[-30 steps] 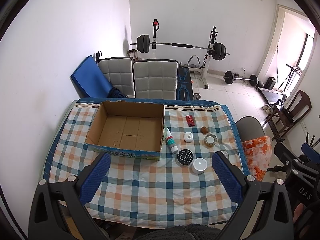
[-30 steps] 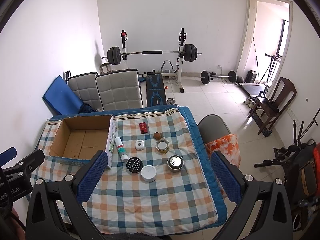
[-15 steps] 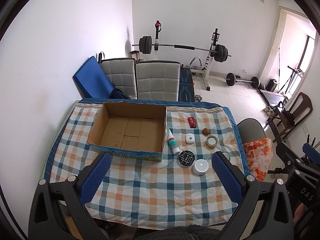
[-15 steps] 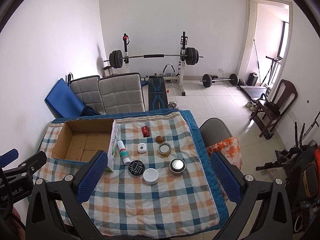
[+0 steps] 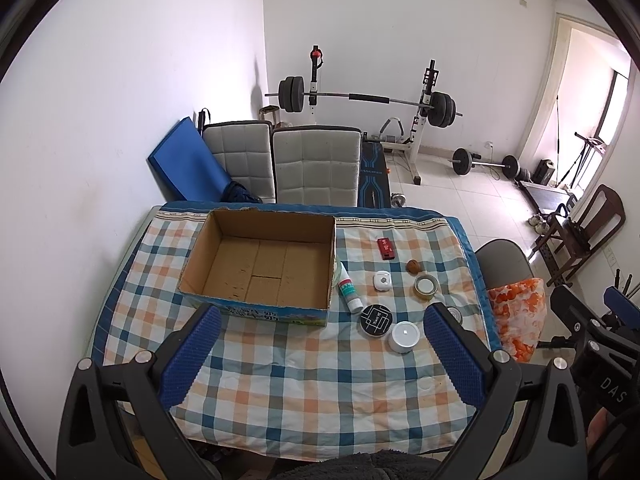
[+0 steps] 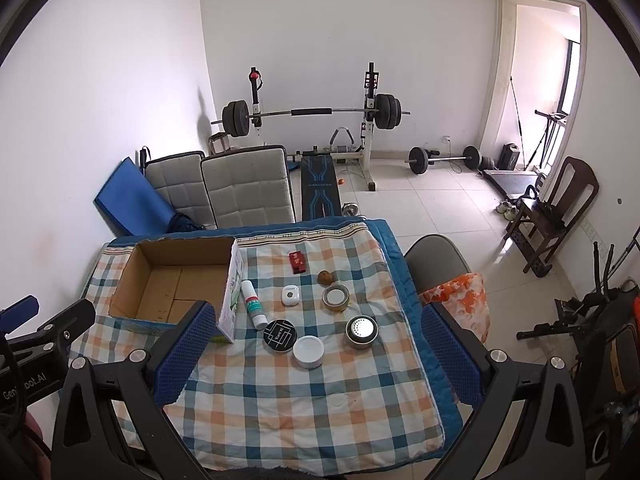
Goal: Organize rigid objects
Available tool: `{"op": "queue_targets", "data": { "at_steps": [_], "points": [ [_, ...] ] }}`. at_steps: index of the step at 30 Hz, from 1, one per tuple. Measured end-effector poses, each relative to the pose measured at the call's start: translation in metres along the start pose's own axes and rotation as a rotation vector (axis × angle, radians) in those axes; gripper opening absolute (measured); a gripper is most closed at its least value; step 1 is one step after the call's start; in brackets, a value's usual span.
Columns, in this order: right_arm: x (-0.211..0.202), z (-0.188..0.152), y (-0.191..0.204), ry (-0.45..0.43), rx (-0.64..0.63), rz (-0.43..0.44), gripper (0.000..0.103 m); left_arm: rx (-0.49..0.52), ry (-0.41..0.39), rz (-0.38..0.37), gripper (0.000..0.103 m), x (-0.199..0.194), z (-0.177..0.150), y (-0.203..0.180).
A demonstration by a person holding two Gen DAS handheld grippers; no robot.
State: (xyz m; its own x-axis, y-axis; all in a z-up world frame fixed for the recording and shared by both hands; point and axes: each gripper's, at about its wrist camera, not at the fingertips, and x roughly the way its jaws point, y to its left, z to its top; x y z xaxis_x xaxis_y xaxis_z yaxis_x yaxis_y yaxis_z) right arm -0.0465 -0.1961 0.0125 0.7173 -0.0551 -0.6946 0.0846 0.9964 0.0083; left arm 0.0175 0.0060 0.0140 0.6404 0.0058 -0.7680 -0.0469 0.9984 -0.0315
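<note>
A checked tablecloth (image 5: pixel 280 380) is seen below both grippers. The empty cardboard box (image 5: pixel 260 264) lies ahead-left; the small items, nearest the white puck (image 6: pixel 308 352), lie ahead of the right gripper (image 6: pixel 316 356), the nearer one. Left gripper (image 5: pixel 320 360) and right are both held wide apart, empty.

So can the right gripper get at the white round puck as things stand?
Probably yes: the right gripper is open above the white round puck, whose top is uncovered, though the black disc crowds it.

barbell rack (image 5: pixel 362 98) | two grey chairs (image 5: pixel 316 168) | blue mat (image 5: pixel 182 166) | wooden chair (image 6: pixel 560 204)
</note>
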Motion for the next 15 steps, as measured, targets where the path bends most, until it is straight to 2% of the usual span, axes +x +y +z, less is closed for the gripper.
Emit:
{"op": "queue_targets", "data": {
  "at_steps": [9, 15],
  "points": [
    [-0.002, -0.003, 0.001, -0.006, 0.018, -0.016, 0.103, 0.006, -0.006, -0.025, 0.103, -0.003, 0.008, 0.014],
    [0.017, -0.001, -0.004, 0.062, 0.054, -0.025, 0.103, 0.025, -0.007, -0.050, 0.103, 0.020, 0.019, 0.017]
  ]
}}
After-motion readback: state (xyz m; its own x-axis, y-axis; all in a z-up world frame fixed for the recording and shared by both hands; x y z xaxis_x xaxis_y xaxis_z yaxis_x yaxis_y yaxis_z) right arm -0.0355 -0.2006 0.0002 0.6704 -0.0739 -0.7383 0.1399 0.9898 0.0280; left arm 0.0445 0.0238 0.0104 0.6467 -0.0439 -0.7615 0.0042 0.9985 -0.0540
